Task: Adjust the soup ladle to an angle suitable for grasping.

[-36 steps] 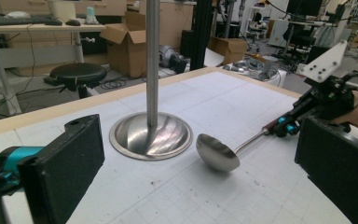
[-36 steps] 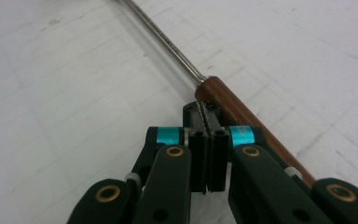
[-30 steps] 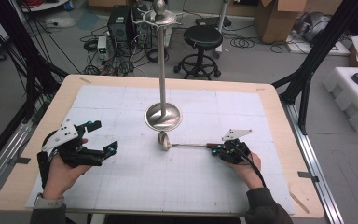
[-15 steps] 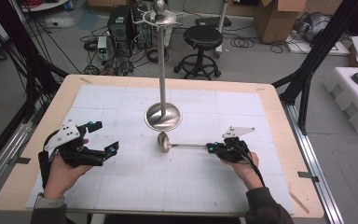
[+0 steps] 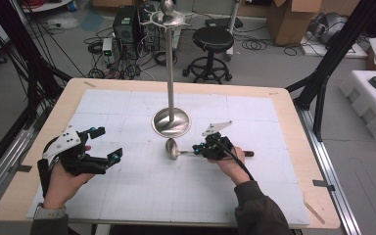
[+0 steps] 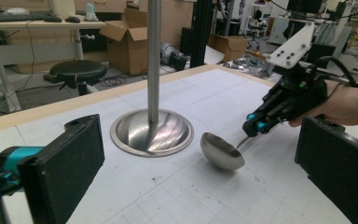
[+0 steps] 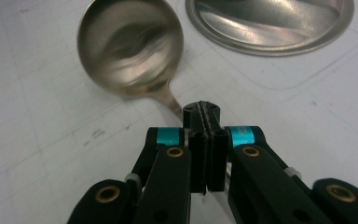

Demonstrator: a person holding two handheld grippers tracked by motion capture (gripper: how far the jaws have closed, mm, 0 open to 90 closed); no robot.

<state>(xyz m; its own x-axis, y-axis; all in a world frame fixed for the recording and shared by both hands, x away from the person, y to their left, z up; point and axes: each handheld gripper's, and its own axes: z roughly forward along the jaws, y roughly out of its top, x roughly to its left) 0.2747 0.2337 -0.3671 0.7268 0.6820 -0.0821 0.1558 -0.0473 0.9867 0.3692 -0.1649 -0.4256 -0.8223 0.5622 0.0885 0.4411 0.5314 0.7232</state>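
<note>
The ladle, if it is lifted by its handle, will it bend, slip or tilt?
The ladle looks like polished metal, so probably stiff. Its smooth handle may slip or twist between the right gripper pads. The bowl end likely outweighs the thin handle, so it may dip.

A steel ladle (image 5: 174,147) lies flat on the mat, bowl just beside the stand's round base (image 5: 171,122).

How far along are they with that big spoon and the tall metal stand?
Early. Done: the right hand-held gripper has shut on the ladle handle. In hand: the ladle, bowl beside the stand base. Left: probably hanging it up top; the left hand-held gripper waits open.
</note>
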